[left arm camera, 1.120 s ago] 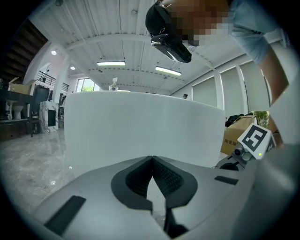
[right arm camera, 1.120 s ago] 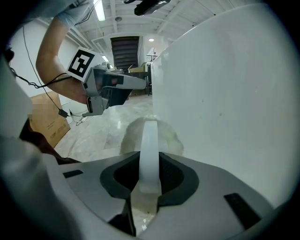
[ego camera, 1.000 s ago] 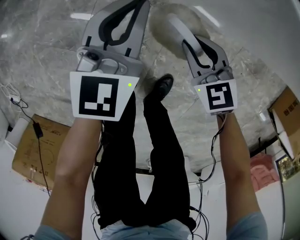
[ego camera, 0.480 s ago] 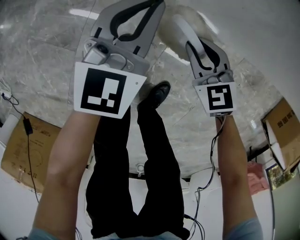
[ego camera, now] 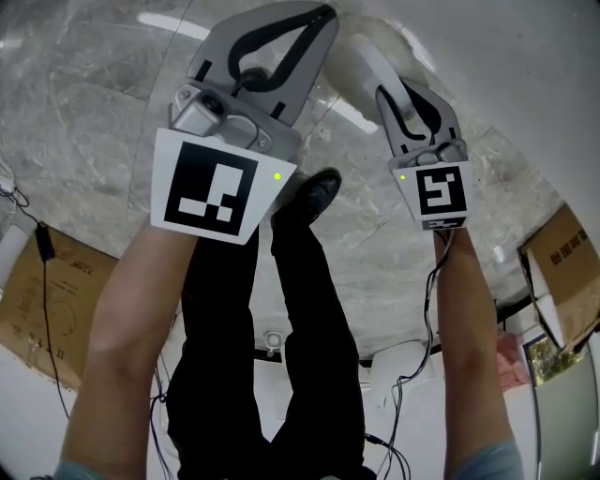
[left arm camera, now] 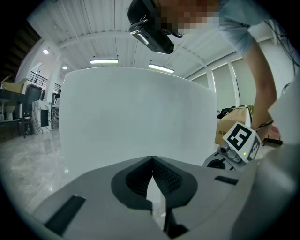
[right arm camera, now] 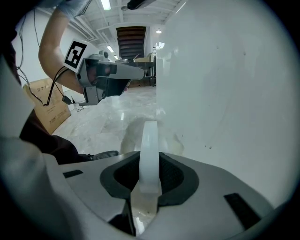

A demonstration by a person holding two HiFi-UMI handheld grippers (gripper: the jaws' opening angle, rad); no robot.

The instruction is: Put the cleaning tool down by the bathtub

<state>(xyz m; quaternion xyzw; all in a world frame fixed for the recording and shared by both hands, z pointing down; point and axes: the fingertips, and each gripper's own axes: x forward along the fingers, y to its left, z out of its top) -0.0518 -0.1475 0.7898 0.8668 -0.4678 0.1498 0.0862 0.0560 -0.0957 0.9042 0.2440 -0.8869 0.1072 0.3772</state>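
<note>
The cleaning tool has a white plastic handle [right arm camera: 149, 140] and a pale fluffy head [right arm camera: 136, 133] that hangs just above the marble floor. My right gripper [right arm camera: 149, 176] is shut on that handle. In the head view the handle [ego camera: 361, 58] sticks out beyond the right gripper [ego camera: 389, 89] towards the white bathtub [ego camera: 525, 56]. The tub's wall [right arm camera: 225, 93] rises right beside the tool. My left gripper [ego camera: 322, 13] is shut with nothing in it and points at the tub wall [left arm camera: 140, 108]. Its jaws [left arm camera: 151, 158] meet at the tips.
The person's black-trousered legs and a black shoe [ego camera: 314, 192] stand between the grippers on the marble floor [ego camera: 84, 103]. Cardboard boxes lie at the left [ego camera: 37, 291] and right [ego camera: 562, 253]. Cables [ego camera: 412, 366] trail behind the feet.
The left gripper has shifted right and nearer the tub. The right gripper keeps its hold on the tool, whose head has slid towards the top edge of the view.
</note>
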